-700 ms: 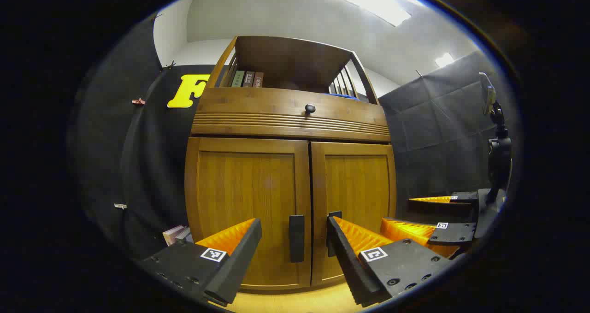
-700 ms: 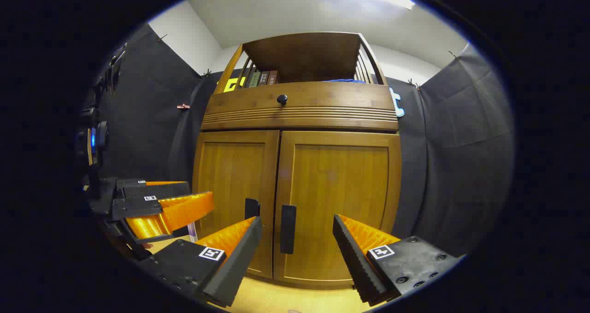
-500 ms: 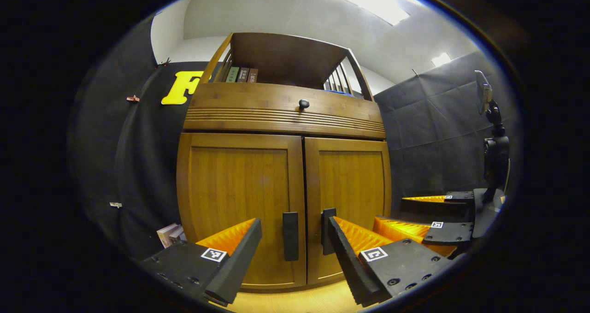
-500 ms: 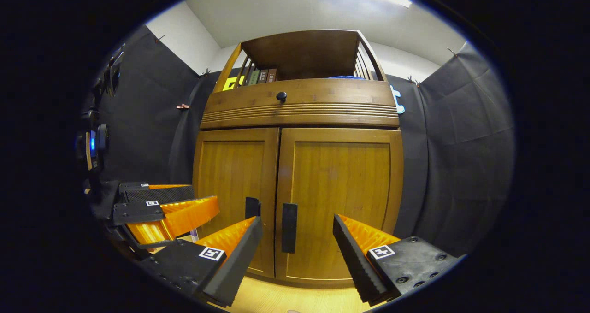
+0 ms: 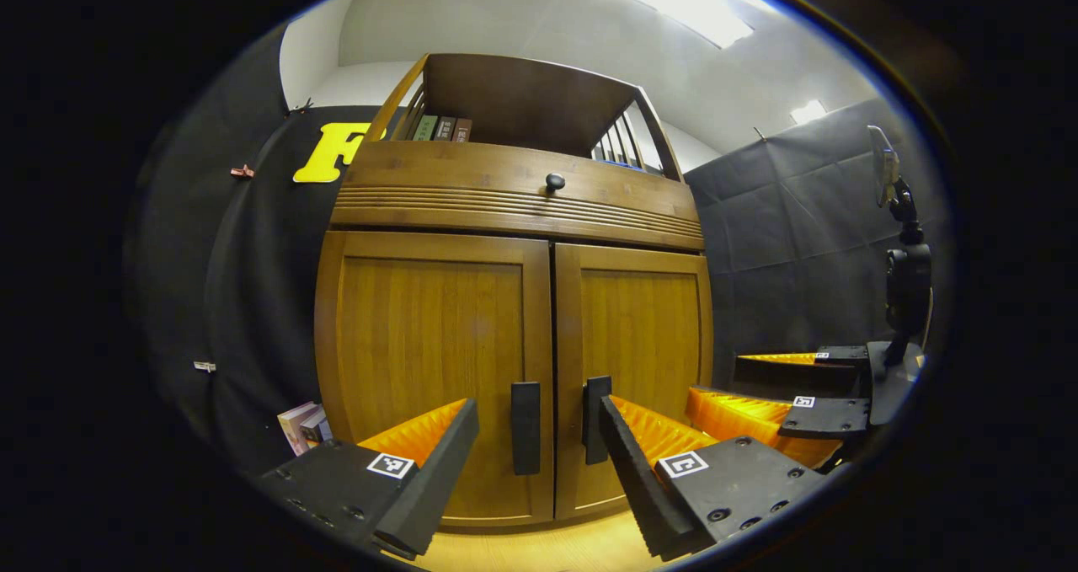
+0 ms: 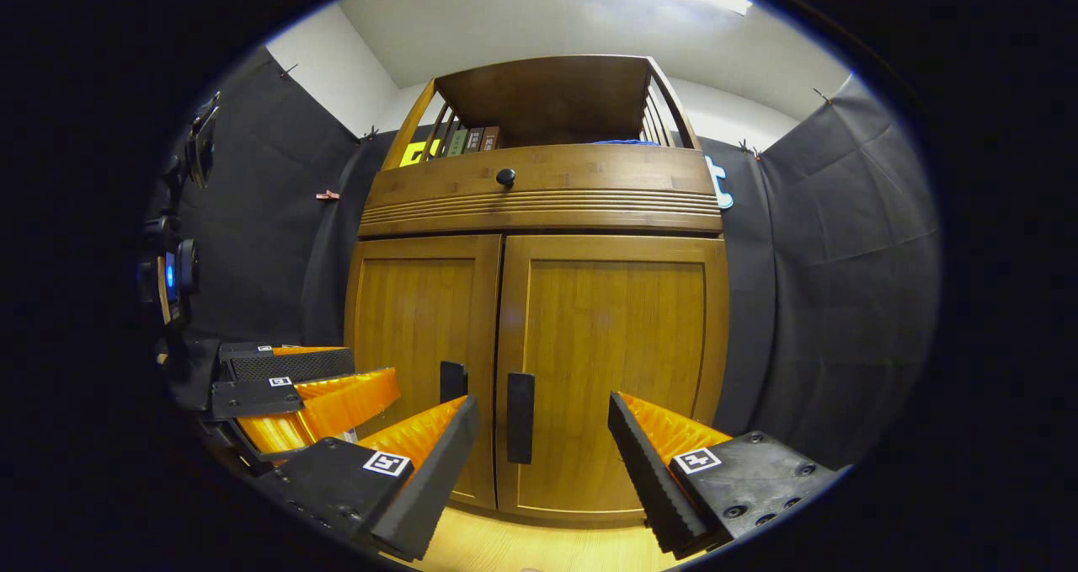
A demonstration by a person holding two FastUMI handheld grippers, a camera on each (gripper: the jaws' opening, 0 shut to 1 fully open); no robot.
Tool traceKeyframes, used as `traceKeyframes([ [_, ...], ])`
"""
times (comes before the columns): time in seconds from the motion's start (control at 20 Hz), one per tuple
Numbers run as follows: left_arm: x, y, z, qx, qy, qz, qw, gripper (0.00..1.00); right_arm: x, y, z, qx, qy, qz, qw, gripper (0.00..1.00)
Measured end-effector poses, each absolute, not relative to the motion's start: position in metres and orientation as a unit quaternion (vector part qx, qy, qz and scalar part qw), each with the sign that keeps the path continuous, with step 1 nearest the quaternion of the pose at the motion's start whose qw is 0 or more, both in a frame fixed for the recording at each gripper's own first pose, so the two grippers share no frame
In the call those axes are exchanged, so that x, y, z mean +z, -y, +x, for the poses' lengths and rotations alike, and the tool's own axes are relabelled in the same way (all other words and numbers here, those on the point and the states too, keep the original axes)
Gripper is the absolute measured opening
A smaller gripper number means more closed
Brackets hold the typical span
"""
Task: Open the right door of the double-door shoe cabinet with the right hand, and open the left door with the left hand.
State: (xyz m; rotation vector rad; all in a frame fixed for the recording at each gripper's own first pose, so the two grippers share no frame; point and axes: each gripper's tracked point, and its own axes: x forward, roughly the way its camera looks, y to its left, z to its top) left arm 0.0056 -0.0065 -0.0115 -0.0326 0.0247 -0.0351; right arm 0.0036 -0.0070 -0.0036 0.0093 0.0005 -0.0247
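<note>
The wooden shoe cabinet stands in front of me with both doors closed. In the left gripper view the left door [image 5: 429, 361] carries a dark vertical handle [image 5: 525, 427] that sits between the fingers of my open left gripper [image 5: 537, 412], still a short way off. The right door [image 5: 644, 344] has its own handle [image 5: 596, 419]. In the right gripper view my right gripper [image 6: 543, 408] is open, with the right door's handle [image 6: 520, 416] just left of its centre line, ahead of the fingertips. The left gripper [image 6: 312, 391] appears at the left there, also open.
Above the doors is a drawer with a round dark knob [image 5: 554, 182], and an open shelf holding books [image 5: 442, 128]. More books [image 5: 301, 424] lie on the floor left of the cabinet. A light wooden floor [image 5: 539, 547] runs below. A dark camera mount [image 5: 905, 277] rises at the right.
Both grippers have edged closer to the cabinet. In the left gripper view the cabinet has slid leftward, so the left handle now sits nearer the middle of the fingers. The doors stay closed.
</note>
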Motion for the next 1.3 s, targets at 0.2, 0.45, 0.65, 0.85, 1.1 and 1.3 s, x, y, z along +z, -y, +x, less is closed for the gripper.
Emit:
traceKeyframes([
  [0.2,-0.01,0.003,0.005,-0.011,-0.01,-0.018,1.0,0.9,-0.005,0.0,0.005,-0.006,0.0,0.003,1.0,0.97],
  [0.45,-0.005,-0.006,0.005,-0.005,-0.004,-0.02,1.0,0.87,-0.007,-0.005,0.01,-0.006,0.001,0.001,1.0,0.97],
  [0.65,-0.004,-0.012,0.004,-0.004,-0.002,-0.027,1.0,0.9,-0.011,-0.01,0.017,-0.005,-0.005,0.003,1.0,0.97],
  [0.85,-0.006,-0.017,-0.001,-0.001,-0.004,-0.032,0.999,0.87,-0.015,-0.012,0.029,-0.009,-0.003,0.008,1.0,0.97],
  [1.1,-0.013,-0.028,-0.002,-0.008,-0.011,-0.036,0.999,0.9,-0.028,-0.011,0.058,-0.028,-0.001,0.013,1.0,0.97],
  [1.3,-0.017,-0.04,-0.006,-0.01,-0.014,-0.031,0.999,0.9,-0.044,-0.009,0.087,-0.044,-0.009,0.015,0.999,0.97],
])
